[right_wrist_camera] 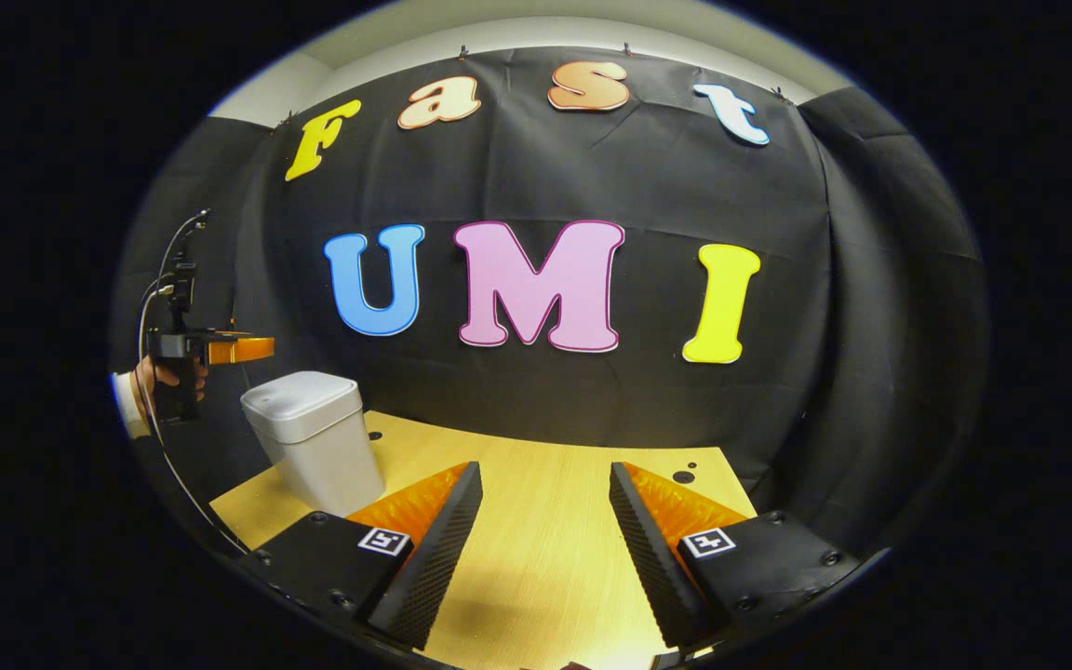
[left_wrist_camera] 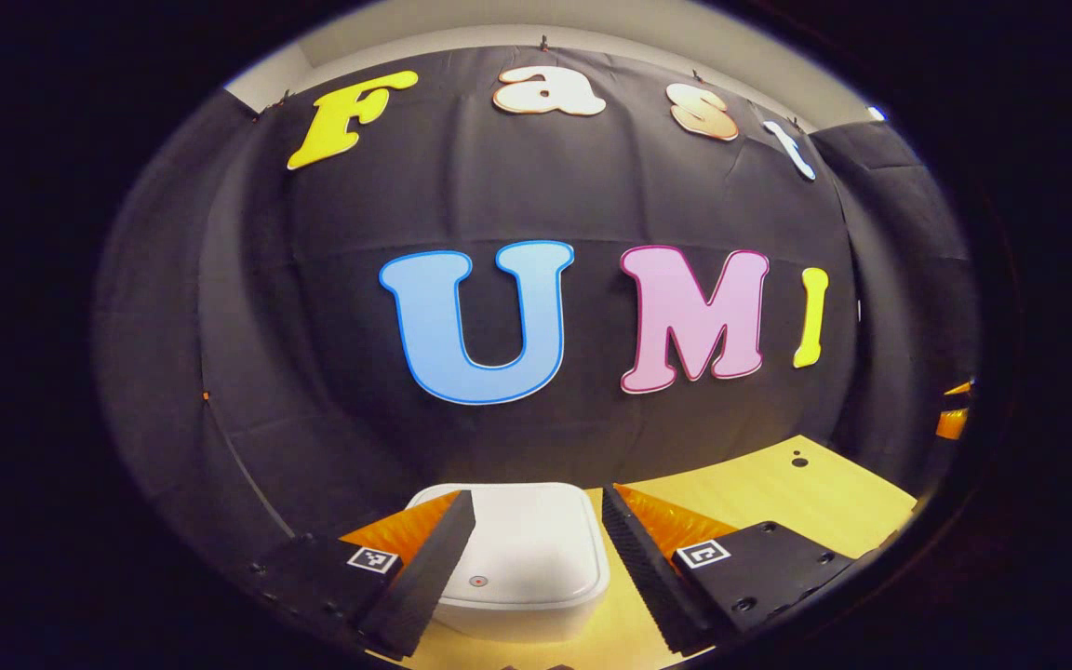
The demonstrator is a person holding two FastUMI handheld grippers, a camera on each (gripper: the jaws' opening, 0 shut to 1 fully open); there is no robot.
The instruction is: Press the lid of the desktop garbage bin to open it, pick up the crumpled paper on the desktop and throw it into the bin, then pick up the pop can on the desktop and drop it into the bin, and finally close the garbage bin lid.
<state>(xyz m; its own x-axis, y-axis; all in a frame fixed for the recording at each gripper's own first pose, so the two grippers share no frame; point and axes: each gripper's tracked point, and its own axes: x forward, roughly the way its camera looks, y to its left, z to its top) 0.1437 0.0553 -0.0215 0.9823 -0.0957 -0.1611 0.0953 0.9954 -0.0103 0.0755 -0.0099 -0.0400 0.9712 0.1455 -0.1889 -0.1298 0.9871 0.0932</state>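
Two grippers are up over a pale wooden table [right_wrist_camera: 545,521], each with its fingers spread wide apart and nothing between them. In the left gripper view, the left gripper [left_wrist_camera: 536,568] hangs just above the white desktop garbage bin [left_wrist_camera: 522,558], whose lid [left_wrist_camera: 517,540] is down and carries a small round mark near its front edge. In the right gripper view, the right gripper [right_wrist_camera: 545,549] sits over bare tabletop, well to the right of the bin, which stands at the table's far left corner. Above the bin there, a hand [right_wrist_camera: 159,377] with a white cuff grips the left gripper's handle.
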